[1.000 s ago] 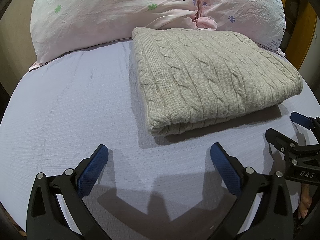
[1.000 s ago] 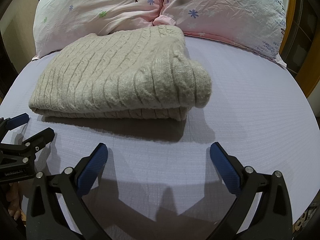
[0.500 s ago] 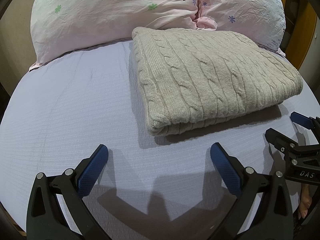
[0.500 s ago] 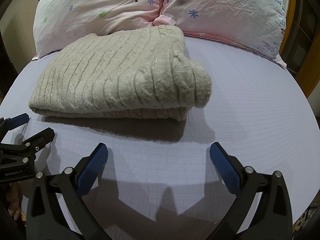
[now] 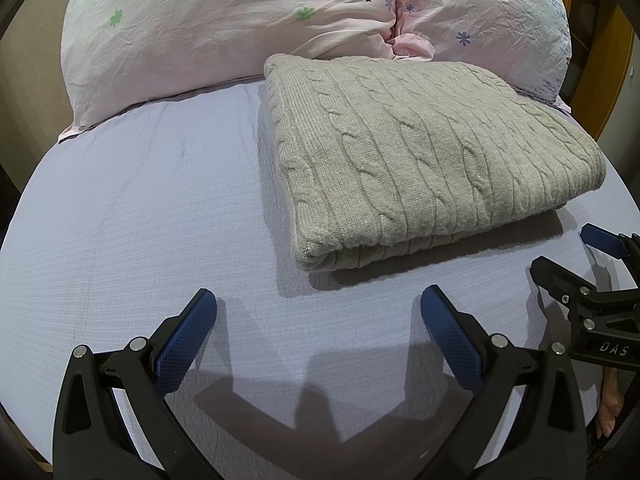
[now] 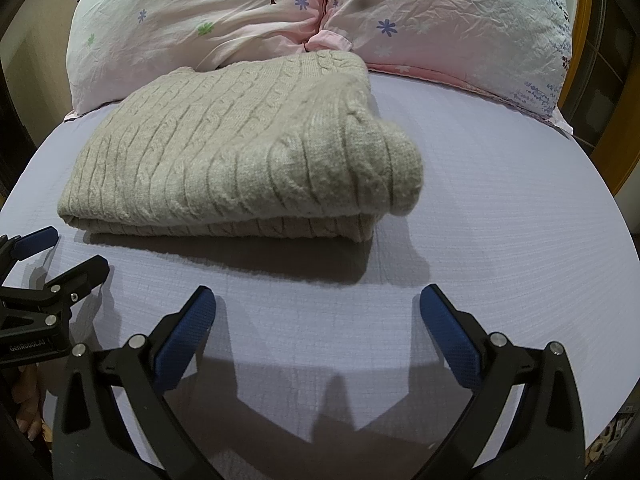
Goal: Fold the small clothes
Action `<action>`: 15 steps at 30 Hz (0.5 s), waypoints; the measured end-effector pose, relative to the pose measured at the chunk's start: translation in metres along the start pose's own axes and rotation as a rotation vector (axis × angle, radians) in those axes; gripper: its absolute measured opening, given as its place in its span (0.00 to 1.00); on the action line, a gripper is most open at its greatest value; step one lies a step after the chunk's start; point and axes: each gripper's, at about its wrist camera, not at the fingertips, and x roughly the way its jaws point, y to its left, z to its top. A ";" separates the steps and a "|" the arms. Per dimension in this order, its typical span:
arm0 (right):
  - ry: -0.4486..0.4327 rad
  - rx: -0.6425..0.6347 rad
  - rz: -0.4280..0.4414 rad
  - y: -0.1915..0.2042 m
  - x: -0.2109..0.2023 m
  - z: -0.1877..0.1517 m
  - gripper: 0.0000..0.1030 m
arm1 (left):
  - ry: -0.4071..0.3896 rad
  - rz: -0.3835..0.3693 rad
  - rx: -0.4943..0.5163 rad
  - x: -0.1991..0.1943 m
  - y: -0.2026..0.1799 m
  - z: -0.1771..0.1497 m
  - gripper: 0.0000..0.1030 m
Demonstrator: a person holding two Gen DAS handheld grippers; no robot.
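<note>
Sweater (image 5: 432, 160) folded on bed (image 5: 140, 220); L gripper (image 5: 318, 316) & R gripper (image 6: 318, 314) fingers wide, empty.

A pale lavender, finely ribbed bedsheet (image 5: 132, 216) is covering the bed and filling most of both views. Two crumpled pink pillows printed with small flowers and a bare tree (image 5: 224, 24) (image 6: 452, 20) are lying side by side along the far edge, touching at the middle. Orange-brown wooden furniture (image 5: 608, 64) is standing at the right margin. Light from above is casting hard shadows.
</note>
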 end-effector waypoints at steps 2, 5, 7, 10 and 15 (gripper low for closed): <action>0.000 0.000 0.000 0.000 0.000 0.000 0.98 | 0.000 0.000 0.000 0.000 0.000 0.000 0.99; 0.000 0.000 0.000 0.000 0.000 0.000 0.98 | 0.000 0.000 0.000 0.000 0.000 0.000 0.99; 0.000 0.000 0.000 0.000 0.000 0.000 0.98 | 0.000 0.000 0.000 0.000 0.000 0.000 0.99; 0.000 0.001 0.000 0.000 0.000 0.000 0.98 | -0.001 0.001 0.000 0.000 0.001 0.000 0.99; 0.000 0.001 0.000 0.000 0.000 0.000 0.98 | -0.006 0.004 -0.002 -0.001 0.000 -0.001 0.99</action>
